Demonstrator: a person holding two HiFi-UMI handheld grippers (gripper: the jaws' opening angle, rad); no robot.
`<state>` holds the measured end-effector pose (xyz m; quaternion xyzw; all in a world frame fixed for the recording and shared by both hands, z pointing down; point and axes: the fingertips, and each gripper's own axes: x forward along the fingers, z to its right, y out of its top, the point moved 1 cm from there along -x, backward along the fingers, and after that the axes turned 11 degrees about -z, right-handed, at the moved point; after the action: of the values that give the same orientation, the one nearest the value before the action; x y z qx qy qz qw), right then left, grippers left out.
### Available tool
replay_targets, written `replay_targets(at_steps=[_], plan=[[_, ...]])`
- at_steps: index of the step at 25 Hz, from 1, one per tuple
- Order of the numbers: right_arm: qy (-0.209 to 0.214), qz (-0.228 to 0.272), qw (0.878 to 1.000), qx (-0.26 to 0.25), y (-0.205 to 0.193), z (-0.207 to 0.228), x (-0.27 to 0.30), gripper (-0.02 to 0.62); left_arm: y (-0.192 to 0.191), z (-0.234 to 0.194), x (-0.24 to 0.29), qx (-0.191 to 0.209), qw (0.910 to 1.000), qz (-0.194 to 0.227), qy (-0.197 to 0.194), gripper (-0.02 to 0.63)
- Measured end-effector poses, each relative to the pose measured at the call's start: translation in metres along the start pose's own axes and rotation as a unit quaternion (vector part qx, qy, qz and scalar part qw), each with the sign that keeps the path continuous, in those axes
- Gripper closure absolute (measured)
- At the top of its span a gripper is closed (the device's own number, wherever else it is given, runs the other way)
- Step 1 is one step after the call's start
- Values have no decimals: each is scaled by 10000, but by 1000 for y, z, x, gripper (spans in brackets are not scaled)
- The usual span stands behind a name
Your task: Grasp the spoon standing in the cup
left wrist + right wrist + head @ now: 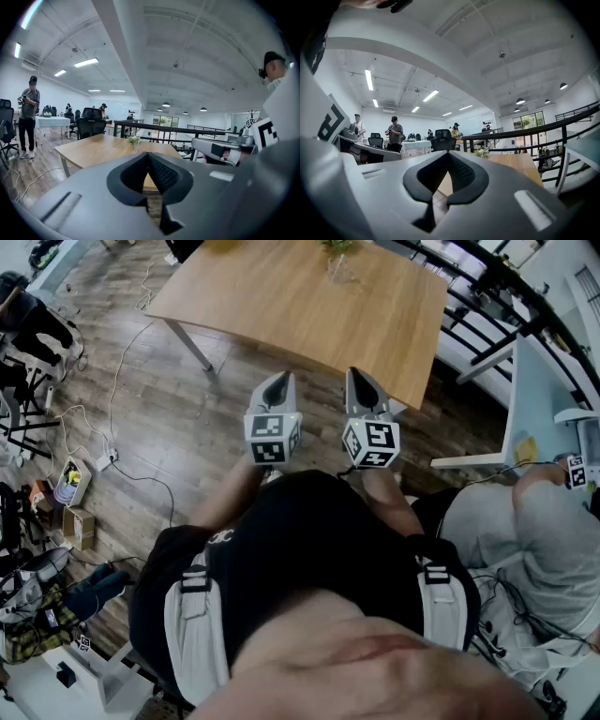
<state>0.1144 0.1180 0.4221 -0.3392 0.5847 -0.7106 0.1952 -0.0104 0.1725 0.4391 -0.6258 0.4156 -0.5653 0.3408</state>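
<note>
A clear glass with green sprigs stands near the far edge of the wooden table; no spoon can be made out in it. The same glass shows small in the left gripper view and in the right gripper view. Both grippers are held close to the person's chest, short of the table's near edge and well away from the glass. My left gripper is shut with nothing in it. Beside it my right gripper is also shut and holds nothing.
A black railing runs behind the table at the right. Another person sits at the right by a white desk. Cables and clutter lie on the floor at the left. A person stands far left; office chairs beyond.
</note>
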Motion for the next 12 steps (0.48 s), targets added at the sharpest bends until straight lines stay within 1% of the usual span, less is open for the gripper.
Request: replay_targets(at_steps=[6,12], plan=[[29,92,9999,62,6,-8,9,597,2,-12,2,-4,10000,11,-25,594],[-9,56,10000,-1,6,-17,19,595,4,-23,5,-3,10000,51,-72,594]])
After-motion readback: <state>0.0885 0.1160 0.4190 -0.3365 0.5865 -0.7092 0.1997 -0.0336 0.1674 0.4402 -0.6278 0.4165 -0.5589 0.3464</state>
